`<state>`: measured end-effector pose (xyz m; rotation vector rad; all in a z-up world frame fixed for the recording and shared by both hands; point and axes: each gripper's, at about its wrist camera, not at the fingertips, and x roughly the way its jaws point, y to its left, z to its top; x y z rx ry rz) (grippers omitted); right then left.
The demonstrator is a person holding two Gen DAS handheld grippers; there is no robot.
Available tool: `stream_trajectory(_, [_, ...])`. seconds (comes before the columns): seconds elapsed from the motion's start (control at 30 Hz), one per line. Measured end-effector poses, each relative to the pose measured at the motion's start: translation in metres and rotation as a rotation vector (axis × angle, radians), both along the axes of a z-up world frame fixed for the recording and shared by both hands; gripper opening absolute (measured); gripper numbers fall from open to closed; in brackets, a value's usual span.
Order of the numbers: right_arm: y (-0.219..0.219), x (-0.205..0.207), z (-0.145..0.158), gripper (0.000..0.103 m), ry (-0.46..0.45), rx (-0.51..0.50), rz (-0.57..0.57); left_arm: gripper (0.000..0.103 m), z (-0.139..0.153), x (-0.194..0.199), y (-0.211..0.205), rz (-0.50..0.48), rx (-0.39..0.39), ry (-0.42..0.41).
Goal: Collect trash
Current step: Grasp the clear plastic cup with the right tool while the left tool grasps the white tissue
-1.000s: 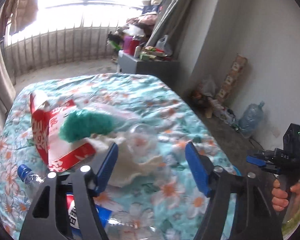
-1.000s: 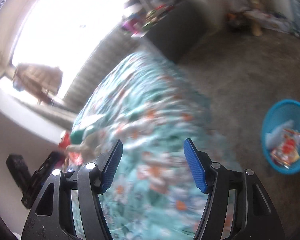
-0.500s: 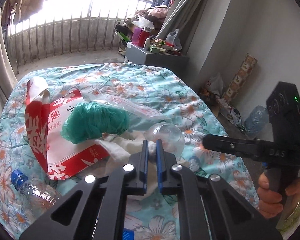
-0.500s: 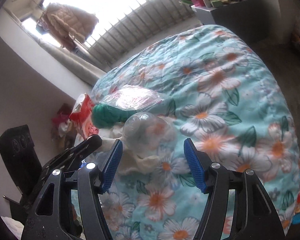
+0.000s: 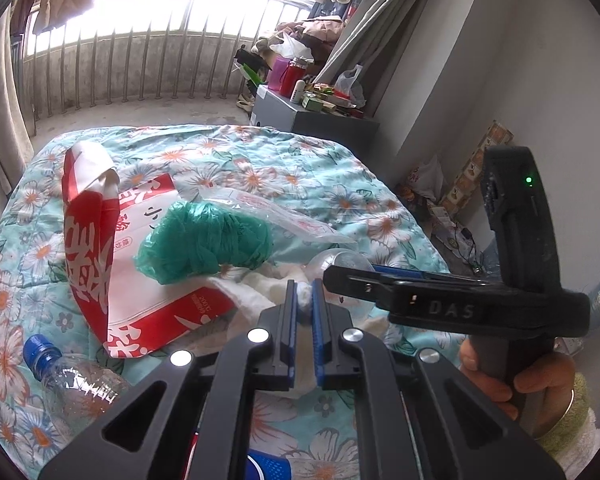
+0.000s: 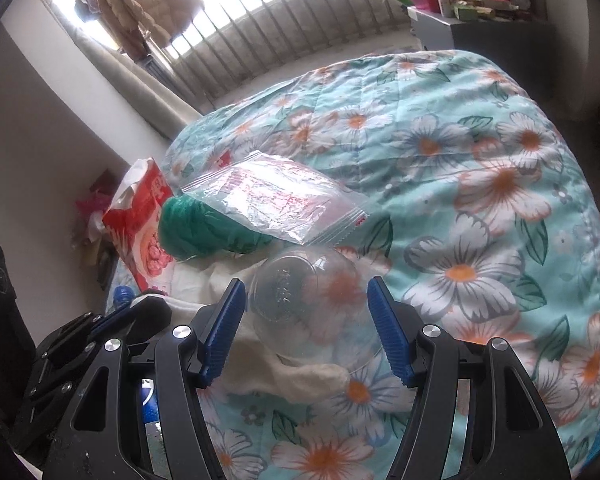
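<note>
White tissue sits pinched between the closed blue jaws of the left gripper, near the middle of the flowered bedspread. The right gripper gapes wide around a clear plastic cup, not touching it.

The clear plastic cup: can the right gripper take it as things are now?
Probably yes. The right gripper is open with the clear plastic cup lying between its fingers, nothing covering it; the left gripper pinches the white tissue beside it.
</note>
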<state>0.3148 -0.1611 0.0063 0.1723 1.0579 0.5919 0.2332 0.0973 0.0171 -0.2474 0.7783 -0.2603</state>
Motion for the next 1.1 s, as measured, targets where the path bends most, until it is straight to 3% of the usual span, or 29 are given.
stream_trajectory(0.67, [0.020, 0.000, -0.002, 0.061, -0.032, -0.089, 0.002, 0.006, 0.000, -0.007, 0.011, 0.029, -0.026, -0.006])
stream_trajectory(0.9, [-0.001, -0.009, 0.007, 0.061, -0.001, -0.057, -0.039, 0.006, 0.008, -0.015, 0.011, 0.009, -0.059, -0.019])
stream_trajectory(1.1, [-0.043, -0.027, 0.017, 0.061, 0.033, -0.009, -0.120, 0.006, 0.020, -0.024, -0.003, -0.053, -0.084, -0.038])
